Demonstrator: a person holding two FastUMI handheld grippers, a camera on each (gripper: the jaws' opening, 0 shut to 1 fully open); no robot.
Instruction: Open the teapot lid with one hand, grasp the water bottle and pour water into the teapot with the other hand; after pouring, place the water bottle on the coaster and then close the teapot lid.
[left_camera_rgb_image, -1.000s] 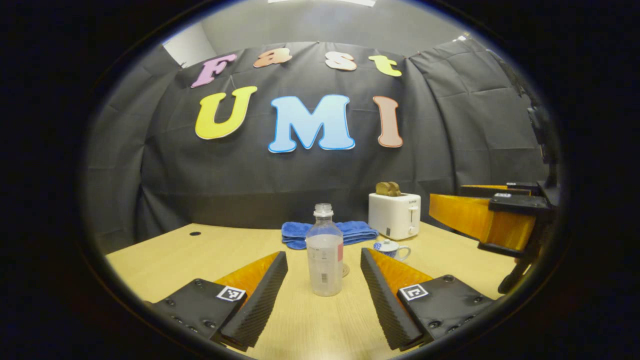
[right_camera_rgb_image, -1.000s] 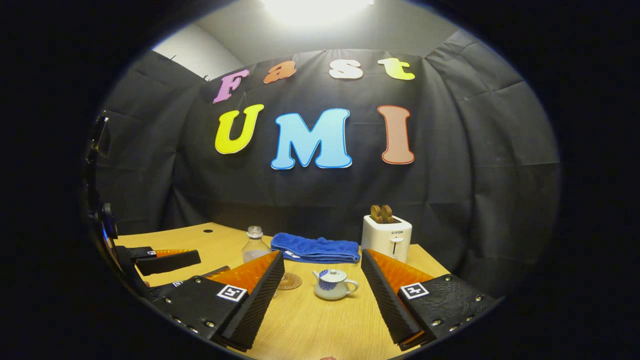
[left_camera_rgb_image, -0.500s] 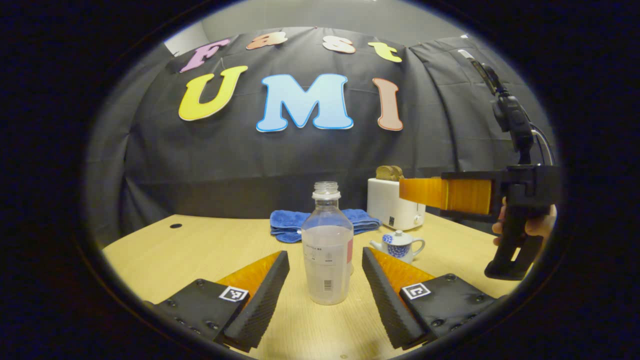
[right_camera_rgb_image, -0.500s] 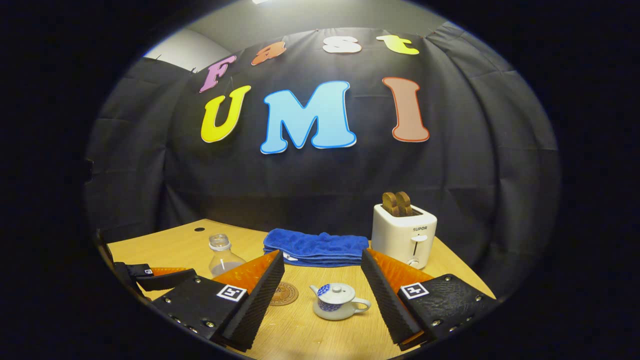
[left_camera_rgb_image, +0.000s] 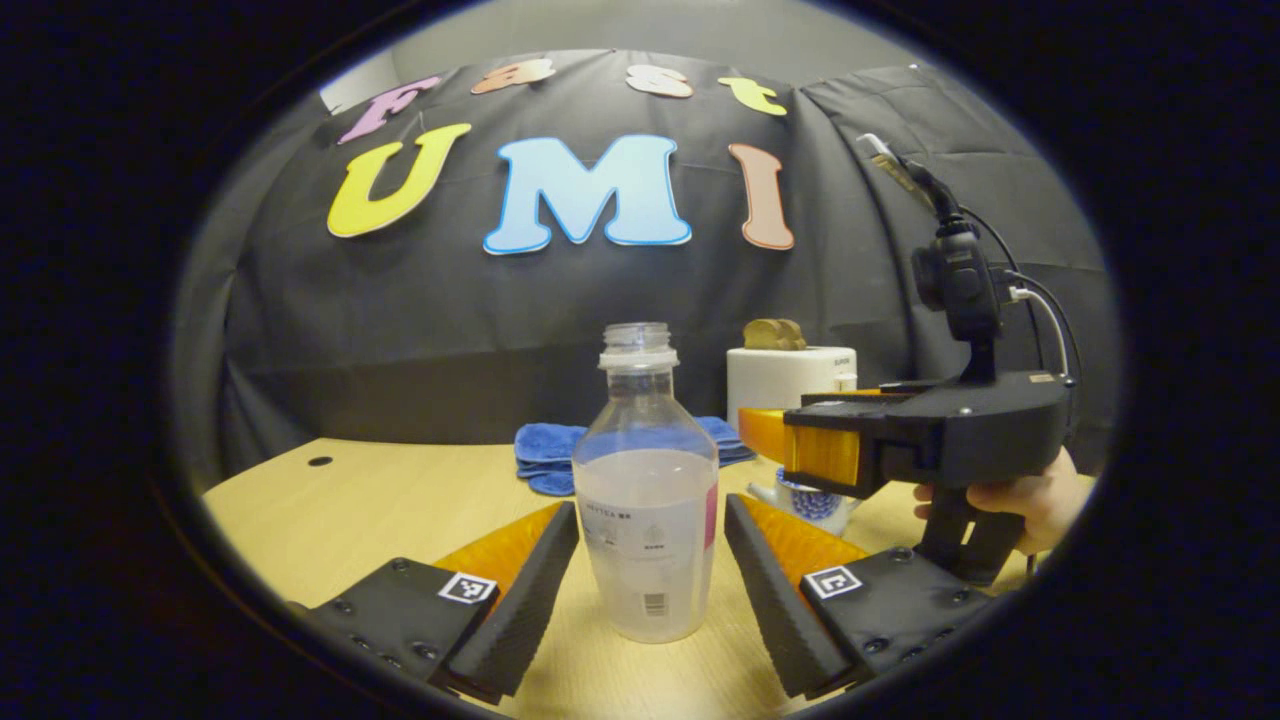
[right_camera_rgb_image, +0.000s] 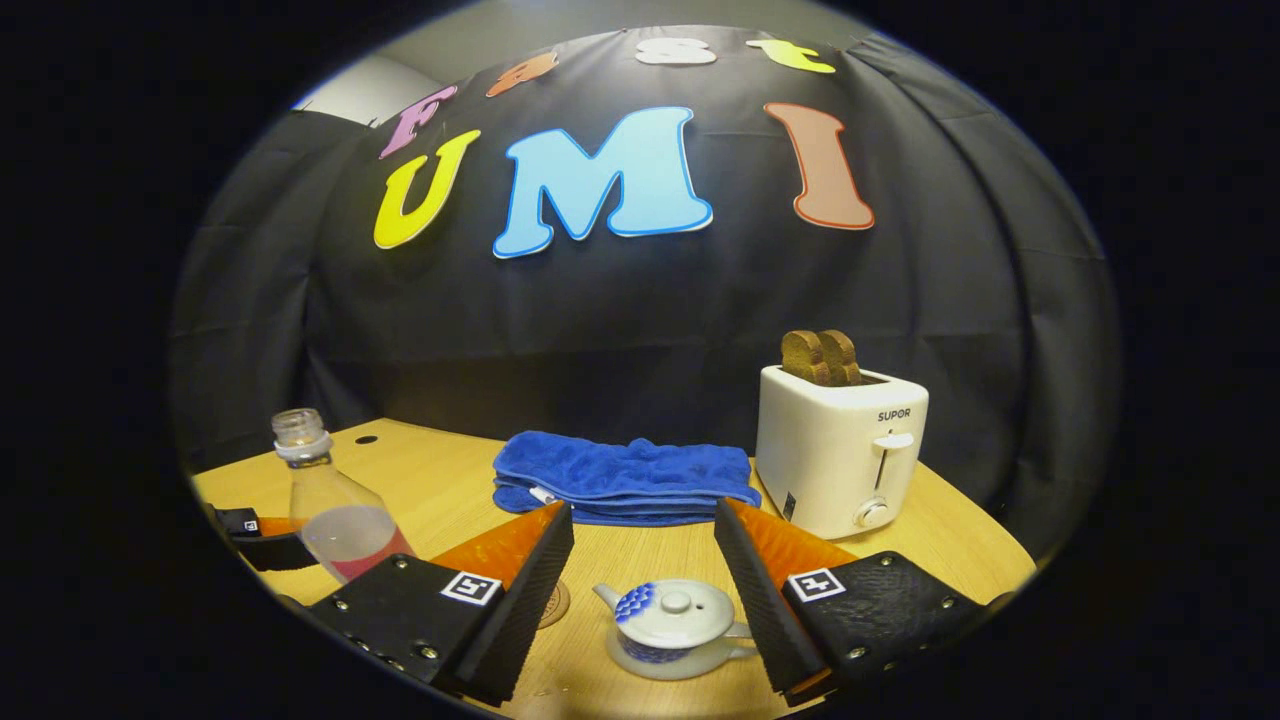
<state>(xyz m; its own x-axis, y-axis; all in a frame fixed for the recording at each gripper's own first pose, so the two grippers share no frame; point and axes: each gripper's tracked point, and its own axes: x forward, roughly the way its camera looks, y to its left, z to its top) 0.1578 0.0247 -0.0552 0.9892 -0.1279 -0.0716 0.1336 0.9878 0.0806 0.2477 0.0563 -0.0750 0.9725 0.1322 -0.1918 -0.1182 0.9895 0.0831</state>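
Over the last second both grippers have closed in on their targets. In the left gripper view the bottle (left_camera_rgb_image: 648, 490) has grown from a small shape ahead to a large one standing upright on the surface (left_camera_rgb_image: 380, 490), uncapped and roughly half full, and it now sits between the fingers of the left gripper (left_camera_rgb_image: 650, 600). Those fingers are spread, with a gap on each side of the bottle, so nothing is gripped yet.

In the right gripper view the teapot (right_camera_rgb_image: 675, 625) has come from farther out to just between the spread fingers of the right gripper (right_camera_rgb_image: 640, 610), its lid (right_camera_rgb_image: 675, 605) on. The coaster (right_camera_rgb_image: 553, 604) peeks out beside the left finger, near the teapot. The towel (right_camera_rgb_image: 625, 478) and the toaster (right_camera_rgb_image: 840, 450) stand well behind.

This looks like the end of the approach: next comes a pinch on the lid knob and a squeeze on the bottle. Whether the right fingers are level with the knob or a little behind it is hard to judge through the fisheye. The open bottle could tip or spill if a finger nudges it off centre.
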